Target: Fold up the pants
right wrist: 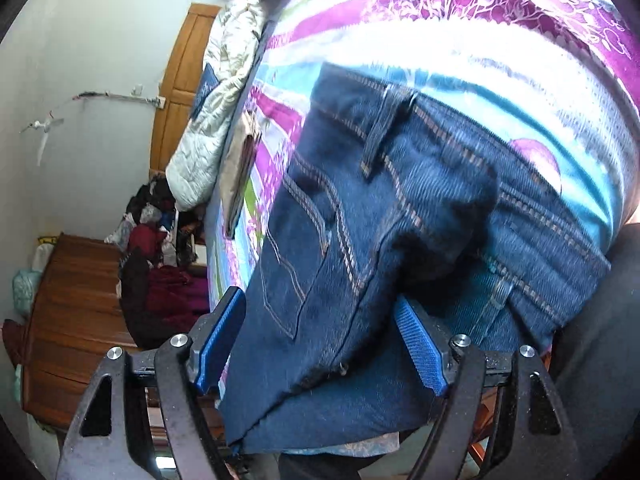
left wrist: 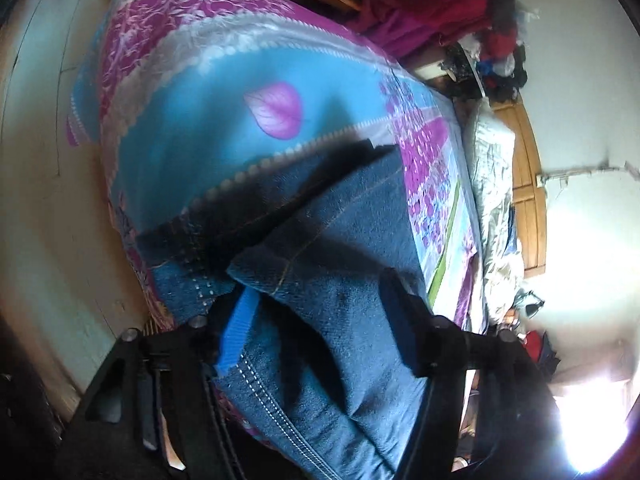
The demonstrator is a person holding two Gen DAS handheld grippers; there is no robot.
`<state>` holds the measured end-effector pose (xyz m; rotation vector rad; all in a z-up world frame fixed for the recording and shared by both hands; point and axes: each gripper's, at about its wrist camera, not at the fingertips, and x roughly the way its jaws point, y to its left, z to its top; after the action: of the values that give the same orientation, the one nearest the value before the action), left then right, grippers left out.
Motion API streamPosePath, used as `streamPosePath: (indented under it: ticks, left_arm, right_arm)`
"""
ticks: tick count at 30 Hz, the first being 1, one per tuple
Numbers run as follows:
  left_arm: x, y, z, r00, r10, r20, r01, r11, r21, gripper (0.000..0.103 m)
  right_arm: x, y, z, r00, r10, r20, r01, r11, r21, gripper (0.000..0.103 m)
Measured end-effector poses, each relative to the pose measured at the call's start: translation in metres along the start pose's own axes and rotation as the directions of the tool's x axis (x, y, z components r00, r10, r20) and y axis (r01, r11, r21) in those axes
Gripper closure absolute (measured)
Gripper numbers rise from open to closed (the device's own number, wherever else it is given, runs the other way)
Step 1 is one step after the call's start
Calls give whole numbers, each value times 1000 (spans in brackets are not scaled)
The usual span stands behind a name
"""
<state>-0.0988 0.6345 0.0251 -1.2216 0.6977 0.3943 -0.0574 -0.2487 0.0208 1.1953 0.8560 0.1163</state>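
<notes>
One pair of dark blue jeans (left wrist: 352,216) lies on a bed covered by a blue, white and magenta floral bedspread (left wrist: 192,120). In the left wrist view the denim runs from 6 o'clock up toward the centre, a folded edge with tan stitching on top. The left claw (left wrist: 320,332) sits around this fabric, its two blue-padded fingers (left wrist: 236,332) spread wide at 7 and 5 o'clock, with denim filling the gap; whether they pinch it cannot be told. In the right wrist view the waistband, one belt loop and a back pocket show. The right claw (right wrist: 320,344) likewise straddles the jeans' lower edge, jaws wide apart, cloth draped between. A quilted white comforter (right wrist: 216,112) lies bunched at 10 o'clock against the wooden headboard (right wrist: 180,72). No containers are visible.
</notes>
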Motion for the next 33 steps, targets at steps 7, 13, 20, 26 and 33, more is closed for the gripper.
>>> streamPosePath:
  ticks: [7, 13, 20, 26, 33]
  left_arm:
    - [2, 2, -4, 1000, 25, -11, -25, 999, 30, 48]
    - [4, 8, 4, 1000, -1, -18, 2, 999, 53, 92]
    - [-12, -38, 25, 993, -122, 2, 122, 991, 63, 95]
    - [-85, -69, 21, 956, -255, 144, 205, 935, 291, 95]
    - [-39, 70, -1, 997, -72, 38, 72, 997, 11, 99]
  right_arm:
    - [12, -5, 17, 999, -43, 11, 42, 998, 35, 29]
    - [16, 17, 25, 976, -215, 16, 216, 972, -91, 87]
    - [6, 146, 56, 991, -61, 118, 98, 936, -337, 90]
    - [-38, 162, 33, 993, 15, 121, 38, 906, -422, 90]
    - [-22, 57, -2, 972, -231, -33, 210, 929, -305, 90]
